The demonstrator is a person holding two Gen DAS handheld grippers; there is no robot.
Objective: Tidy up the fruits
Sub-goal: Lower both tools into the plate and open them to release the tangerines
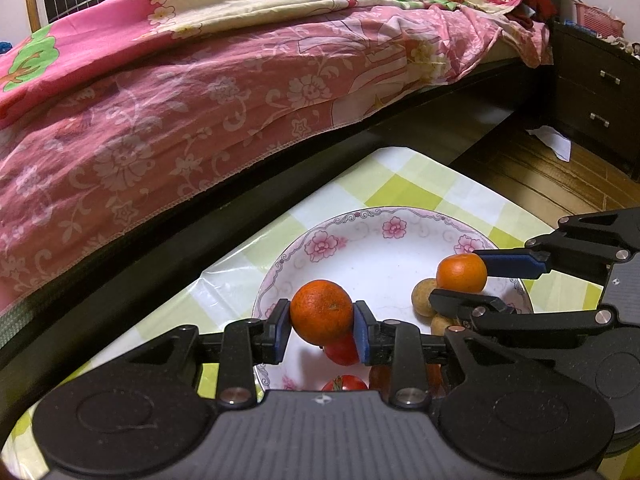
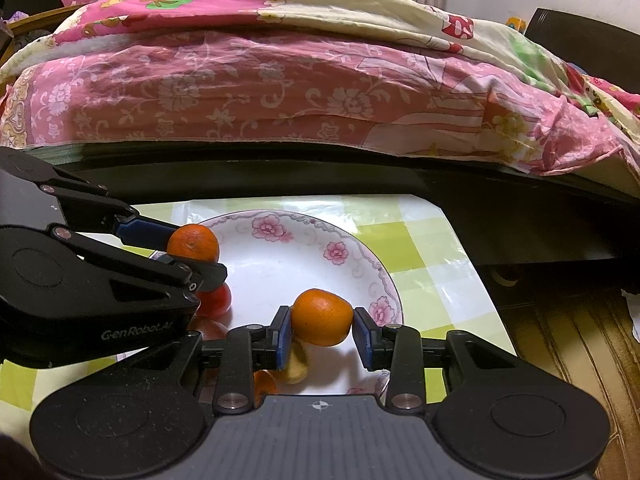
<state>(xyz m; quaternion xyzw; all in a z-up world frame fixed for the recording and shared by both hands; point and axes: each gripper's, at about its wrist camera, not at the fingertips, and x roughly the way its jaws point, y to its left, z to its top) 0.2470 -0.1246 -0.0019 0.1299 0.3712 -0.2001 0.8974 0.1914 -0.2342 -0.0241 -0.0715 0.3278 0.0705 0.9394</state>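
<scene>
2 oranges: 1 clamped in left gripper, raised over plate at 7 o'clock; other pinched in right gripper, at 4 o'clock. Beneath: red fruits, yellowish fruits. Step, judged: carrying picked oranges. Next: steady lift clear of rim, without squeezing harder.

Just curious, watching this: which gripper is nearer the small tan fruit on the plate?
Right. The right gripper hovers just above the tan fruit; the left gripper is farther across the plate, over a red fruit.
</scene>
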